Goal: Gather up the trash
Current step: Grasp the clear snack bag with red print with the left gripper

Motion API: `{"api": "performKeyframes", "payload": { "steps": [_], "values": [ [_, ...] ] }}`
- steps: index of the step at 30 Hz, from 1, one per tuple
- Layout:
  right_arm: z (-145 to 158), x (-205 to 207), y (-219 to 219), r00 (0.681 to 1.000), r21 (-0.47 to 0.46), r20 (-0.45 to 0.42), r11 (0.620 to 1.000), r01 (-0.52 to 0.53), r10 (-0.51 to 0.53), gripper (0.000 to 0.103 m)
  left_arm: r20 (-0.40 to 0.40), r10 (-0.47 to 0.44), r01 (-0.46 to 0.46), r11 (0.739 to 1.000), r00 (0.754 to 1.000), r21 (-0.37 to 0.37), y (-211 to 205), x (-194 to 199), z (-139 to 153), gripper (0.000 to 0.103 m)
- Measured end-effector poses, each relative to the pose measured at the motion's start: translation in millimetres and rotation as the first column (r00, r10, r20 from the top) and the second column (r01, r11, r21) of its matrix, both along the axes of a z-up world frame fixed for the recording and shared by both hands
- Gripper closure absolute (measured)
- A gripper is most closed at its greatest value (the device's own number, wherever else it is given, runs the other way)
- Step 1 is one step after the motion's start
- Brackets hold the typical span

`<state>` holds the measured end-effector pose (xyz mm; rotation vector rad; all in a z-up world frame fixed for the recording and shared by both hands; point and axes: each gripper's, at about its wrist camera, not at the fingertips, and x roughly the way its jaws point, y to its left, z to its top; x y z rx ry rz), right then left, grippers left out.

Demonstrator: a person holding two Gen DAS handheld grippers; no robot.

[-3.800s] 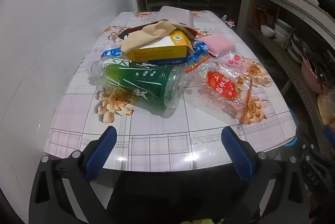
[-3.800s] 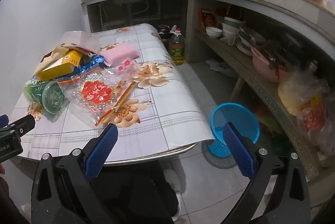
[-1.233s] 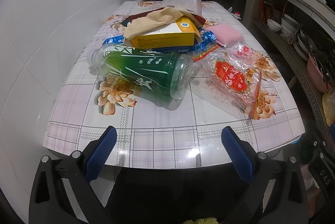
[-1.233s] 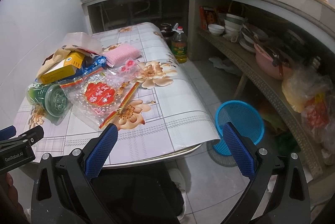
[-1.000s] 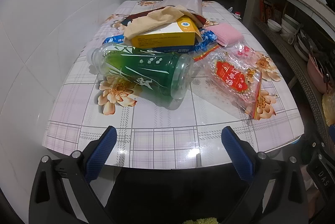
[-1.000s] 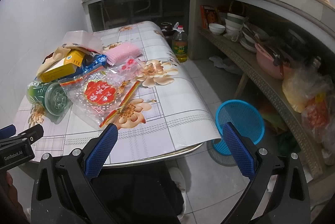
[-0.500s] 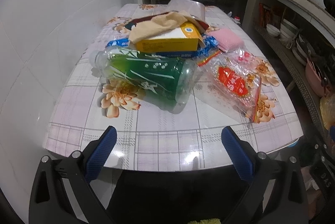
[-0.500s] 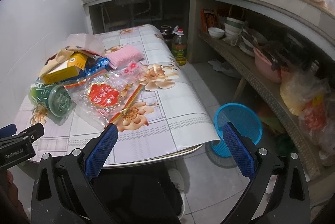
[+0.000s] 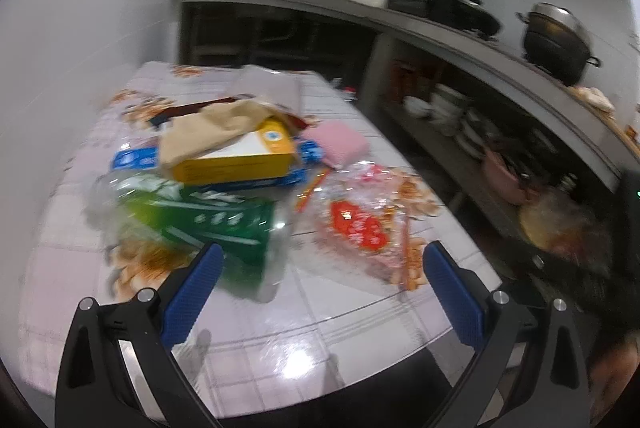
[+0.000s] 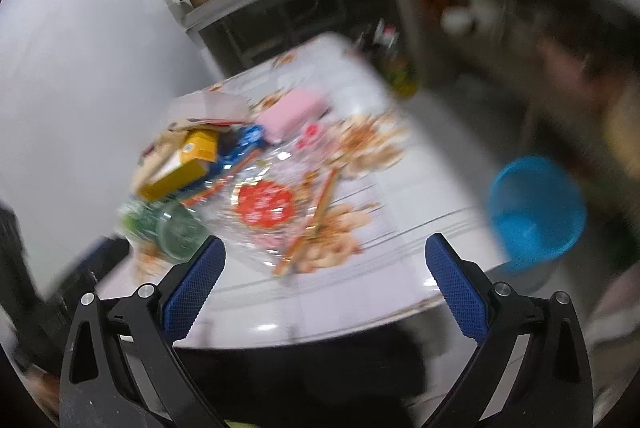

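Green clear-plastic bottle [image 9: 192, 224], lying lengthwise on floral bench [image 9: 304, 324]: directly ahead of left gripper [image 9: 320, 292]; both grippers wide open, empty.

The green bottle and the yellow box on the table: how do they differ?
The green bottle is see-through plastic and round; the yellow box is opaque card with flat sides. The bottle lies on its side directly on the table, nearest the camera; the box sits higher, on a blue wrapper, partly under a tan bag. Both are in the same pile of trash, untouched by the tongs.
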<state>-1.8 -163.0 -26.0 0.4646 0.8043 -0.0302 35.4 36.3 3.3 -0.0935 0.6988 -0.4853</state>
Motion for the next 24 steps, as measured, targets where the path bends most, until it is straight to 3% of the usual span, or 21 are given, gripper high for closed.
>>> {"api": "performKeyframes", "payload": {
  "steps": [4,7,9,13,15,19,24],
  "values": [
    [-15.1,30.8,-12.1,0.999,0.176,-0.041,0.984,-0.017,0.025,0.011,-0.041,-0.136,0.132,0.987,0.990,-0.090,-7.1,14.1,-6.5,0.005],
    [-22.2,51.9,-14.9,0.997,0.191,-0.071,0.981,-0.015,0.029,0.017,-0.061,-0.210,0.204,0.974,0.976,-0.102,-18.5,19.0,-12.7,0.005],
    [-24.1,66.5,-15.8,0.996,0.161,-0.084,0.987,-0.025,0.039,0.026,-0.081,-0.242,0.236,0.969,0.967,-0.079,-28.3,22.8,-19.3,0.006],
    [-29.2,105.4,-20.3,0.991,0.115,-0.091,0.990,-0.086,0.097,0.035,-0.128,-0.257,0.256,0.966,0.958,-0.028,-43.3,32.5,-36.7,0.020],
    [-36.6,128.9,-23.5,0.987,0.114,-0.103,0.987,-0.112,0.124,0.045,-0.169,-0.255,0.254,0.967,0.952,-0.025,-49.7,40.6,-45.9,0.028],
    [-56.5,161.0,-23.3,0.974,0.137,-0.146,0.978,-0.155,0.175,0.058,-0.230,-0.225,0.227,0.974,0.947,-0.019,-58.8,57.1,-62.4,0.029],
    [-68.6,170.6,-12.6,0.948,0.151,-0.184,0.961,-0.233,0.259,0.074,-0.275,-0.188,0.189,0.982,0.943,-0.021,-63.3,72.2,-75.2,0.029]
  ]
}}
